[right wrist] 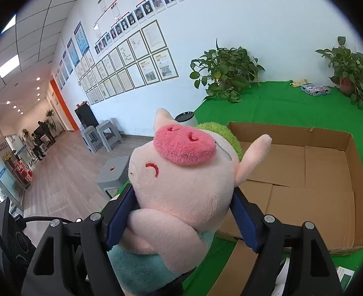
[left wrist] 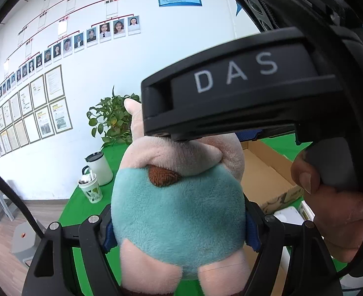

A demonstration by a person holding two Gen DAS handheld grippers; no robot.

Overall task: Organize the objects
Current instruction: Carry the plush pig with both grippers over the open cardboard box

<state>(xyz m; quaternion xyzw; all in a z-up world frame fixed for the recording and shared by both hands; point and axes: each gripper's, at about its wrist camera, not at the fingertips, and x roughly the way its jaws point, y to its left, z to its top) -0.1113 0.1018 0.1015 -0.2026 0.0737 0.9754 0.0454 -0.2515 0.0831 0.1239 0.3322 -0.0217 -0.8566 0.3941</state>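
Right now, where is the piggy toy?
The pig plush is held up between both grippers, the right gripper on its head and the left gripper on its teal body, beside the open cardboard box.

plush pig (left wrist: 179, 209): face hidden, feet cut off | white mug (left wrist: 102, 167): partly behind pig | wall papers: text illegible

The right claw (right wrist: 181, 222) grips the plush pig (right wrist: 181, 180) by its head, beside an open cardboard box (right wrist: 304, 172).

bright even indoor light | ceiling panels (right wrist: 8, 67) glare | fisheye edges warped, dark-vignetted
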